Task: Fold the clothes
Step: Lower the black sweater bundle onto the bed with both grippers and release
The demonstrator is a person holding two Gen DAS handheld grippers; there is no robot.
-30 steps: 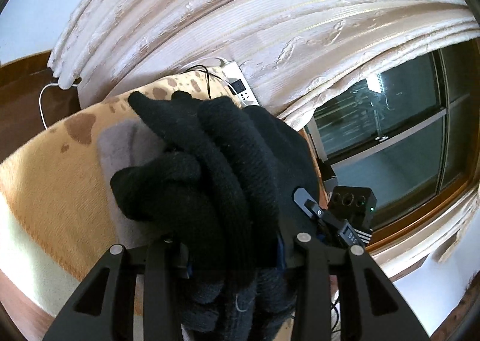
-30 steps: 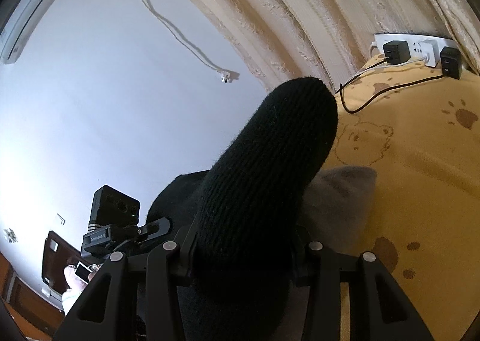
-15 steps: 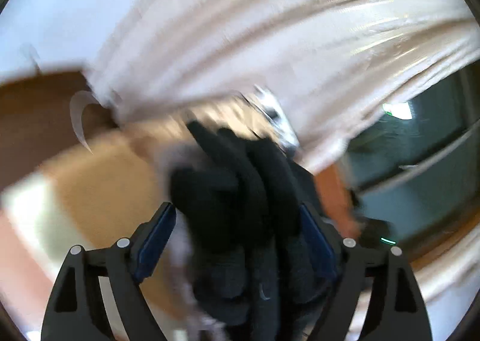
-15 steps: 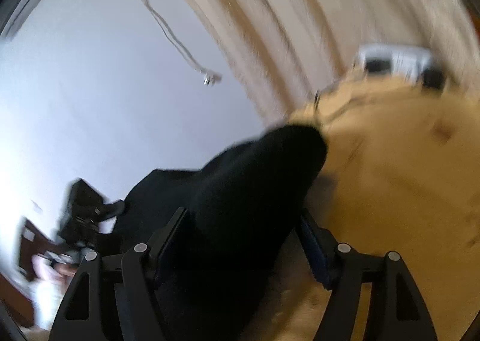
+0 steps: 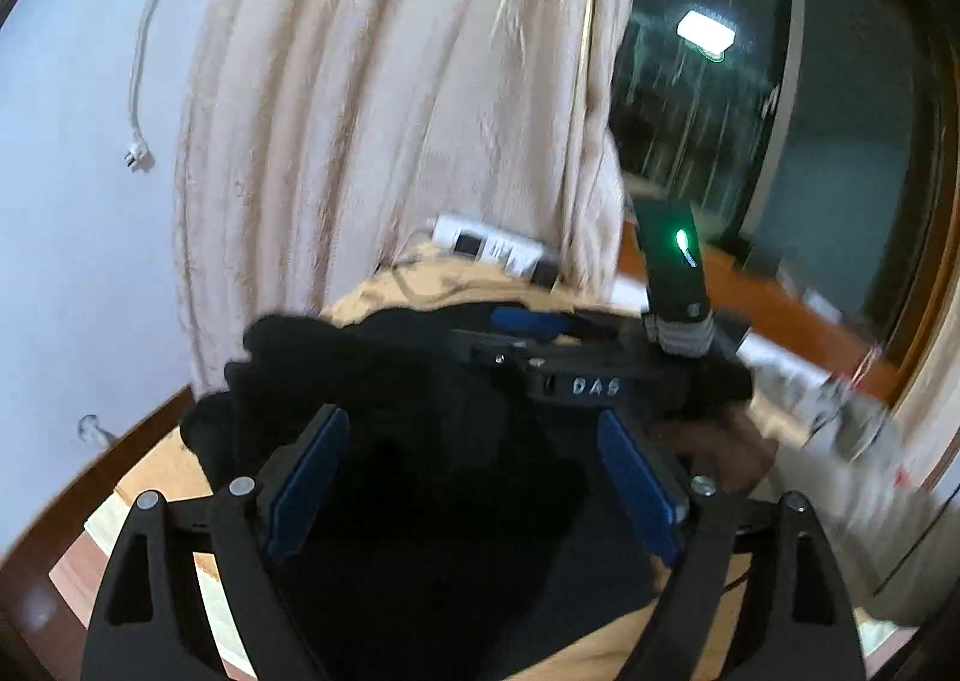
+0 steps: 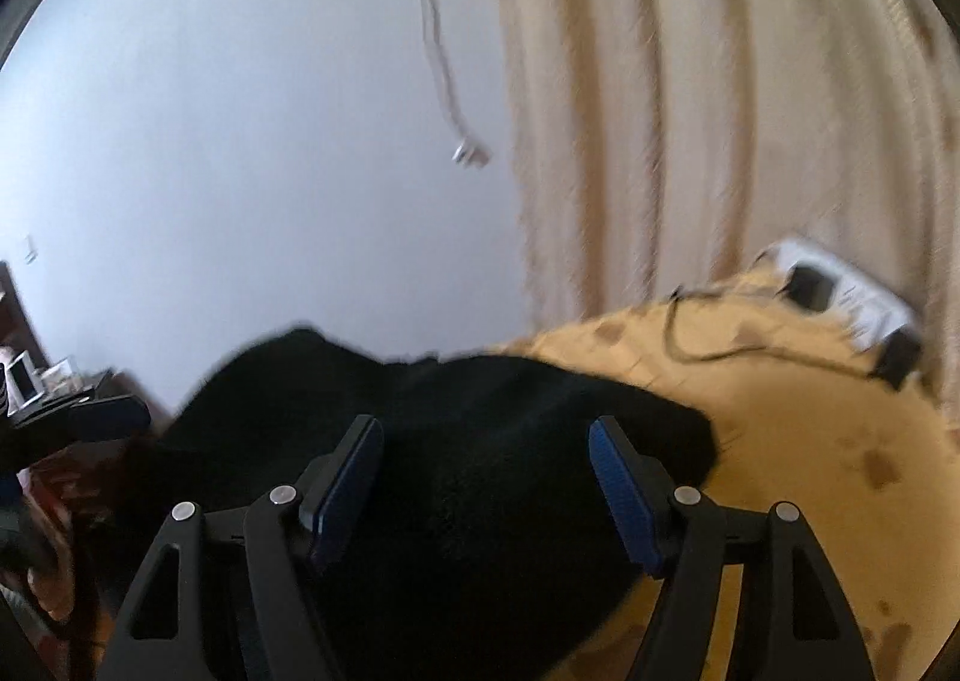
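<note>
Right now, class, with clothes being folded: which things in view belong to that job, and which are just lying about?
Part of the job:
- black knitted garment
- left tool, open
- right tool, open
- yellow bedcover under the garment

Lying about:
- power strip
- black cable
- curtain
- dangling plug

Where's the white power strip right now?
In the right wrist view the white power strip lies at the right edge, at the yellow blanket's far end by the curtain; the left wrist view shows it mid-frame under the curtain.
</note>
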